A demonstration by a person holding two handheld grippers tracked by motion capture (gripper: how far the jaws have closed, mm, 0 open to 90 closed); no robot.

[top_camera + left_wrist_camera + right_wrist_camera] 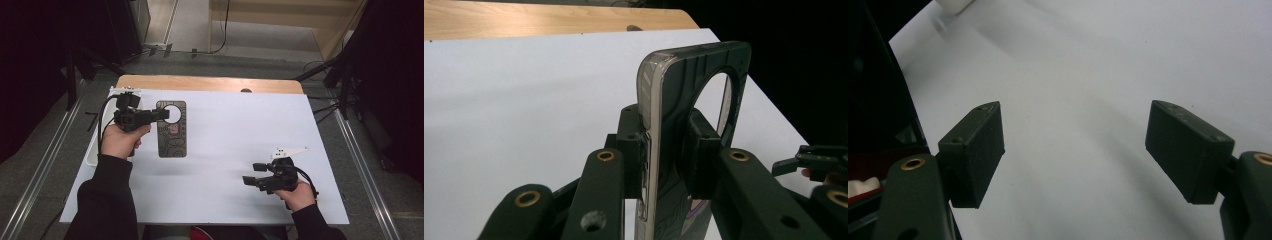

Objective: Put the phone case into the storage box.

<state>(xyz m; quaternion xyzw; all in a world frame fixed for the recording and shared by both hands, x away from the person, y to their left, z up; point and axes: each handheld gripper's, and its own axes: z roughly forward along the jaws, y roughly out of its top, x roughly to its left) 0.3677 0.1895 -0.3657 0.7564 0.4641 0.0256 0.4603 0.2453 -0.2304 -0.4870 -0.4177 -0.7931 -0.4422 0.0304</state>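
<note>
While left tongs (669, 150) clench phone case (694, 100), its lower end cropped | right tongs (1075, 150) released, perhaps hovering.

Phone case (171, 129) on table's (225, 165) left, left tool (162, 114) over its far end.

You have a dark phone case (171, 131) with a clear, greyish rim, printed with black curved lines and a small patch of pink and purple lower down. Both your grippers, the left gripper (669, 150) and the right gripper (1075, 150), are black with brass-coloured rivets. The sheet (225, 150) beneath is plain white, the table (200, 83) at the far edge pale wood. Your sleeves (107, 200) are black.
</note>
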